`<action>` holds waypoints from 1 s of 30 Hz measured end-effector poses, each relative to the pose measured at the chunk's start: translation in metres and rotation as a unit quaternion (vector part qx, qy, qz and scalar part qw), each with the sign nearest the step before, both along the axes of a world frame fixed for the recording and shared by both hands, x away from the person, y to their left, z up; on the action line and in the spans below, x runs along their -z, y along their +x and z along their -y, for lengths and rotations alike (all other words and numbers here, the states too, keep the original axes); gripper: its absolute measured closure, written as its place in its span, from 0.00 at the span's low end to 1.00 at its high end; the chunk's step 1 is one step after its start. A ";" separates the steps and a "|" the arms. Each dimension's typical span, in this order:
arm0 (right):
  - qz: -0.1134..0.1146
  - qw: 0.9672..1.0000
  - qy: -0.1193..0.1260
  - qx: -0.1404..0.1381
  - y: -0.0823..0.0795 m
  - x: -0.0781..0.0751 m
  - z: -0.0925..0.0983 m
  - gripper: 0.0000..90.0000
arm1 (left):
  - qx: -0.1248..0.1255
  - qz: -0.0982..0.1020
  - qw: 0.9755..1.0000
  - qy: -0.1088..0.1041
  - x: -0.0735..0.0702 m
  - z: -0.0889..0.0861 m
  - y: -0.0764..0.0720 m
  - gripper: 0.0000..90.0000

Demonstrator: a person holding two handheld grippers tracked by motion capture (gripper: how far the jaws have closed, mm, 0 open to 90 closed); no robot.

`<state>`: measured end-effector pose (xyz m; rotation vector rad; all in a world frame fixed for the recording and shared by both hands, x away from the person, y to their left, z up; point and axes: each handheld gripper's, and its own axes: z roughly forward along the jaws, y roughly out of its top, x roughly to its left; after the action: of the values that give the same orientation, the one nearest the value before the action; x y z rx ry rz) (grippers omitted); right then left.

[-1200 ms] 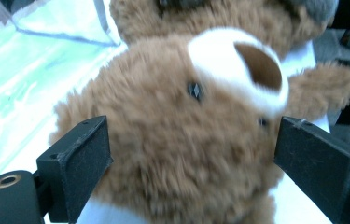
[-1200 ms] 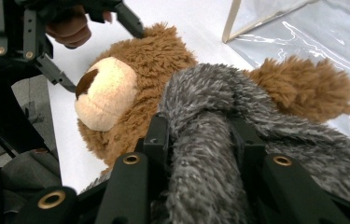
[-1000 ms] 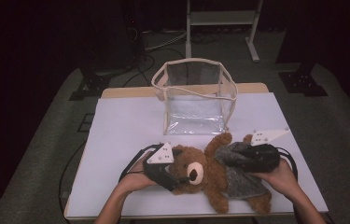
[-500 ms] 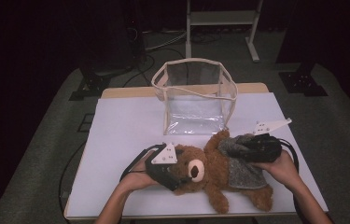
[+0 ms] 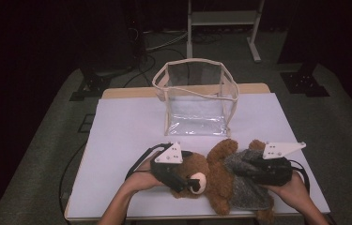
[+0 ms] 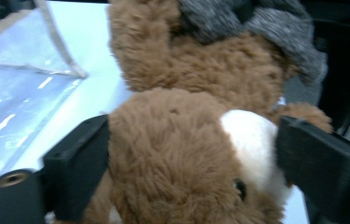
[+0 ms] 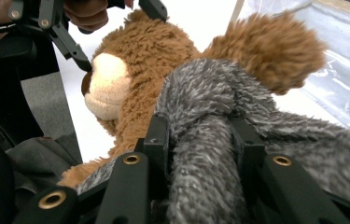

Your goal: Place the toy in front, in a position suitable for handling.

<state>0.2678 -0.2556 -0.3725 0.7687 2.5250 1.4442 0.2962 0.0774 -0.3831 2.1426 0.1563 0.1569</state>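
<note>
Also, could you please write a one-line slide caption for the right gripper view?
Right gripper pinching a fold of the teddy bear's grey fuzzy garment, with the clear bag behind.

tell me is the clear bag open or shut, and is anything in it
Open and empty: the clear bag stands upright, its top rim spread wide, nothing visible through its walls.

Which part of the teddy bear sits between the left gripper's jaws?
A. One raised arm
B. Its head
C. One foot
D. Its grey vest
B. In the left gripper view the jaws of the left gripper stand on either side of the head of the teddy bear, muzzle and eye showing between them.
</note>
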 end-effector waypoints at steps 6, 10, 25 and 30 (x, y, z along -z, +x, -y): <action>0.015 0.999 -0.001 0.030 0.027 -0.024 0.012 0.72 | 0.005 -0.012 1.000 0.005 0.001 0.000 0.002 0.16; -0.004 1.000 -0.016 0.014 0.036 -0.016 -0.002 0.72 | 0.006 -0.011 1.000 0.002 0.001 -0.001 0.003 0.16; -0.011 1.000 -0.007 0.007 -0.003 0.007 -0.001 0.72 | -0.023 -0.044 0.999 -0.002 0.000 -0.013 0.009 0.07; -0.018 1.000 0.002 0.004 -0.009 0.011 0.001 0.72 | -0.008 -0.090 0.996 0.016 0.011 -0.002 0.013 0.07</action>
<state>0.2587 -0.2563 -0.3838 0.8118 2.5441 1.4454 0.3095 0.0799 -0.3941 2.1870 0.2769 -0.0257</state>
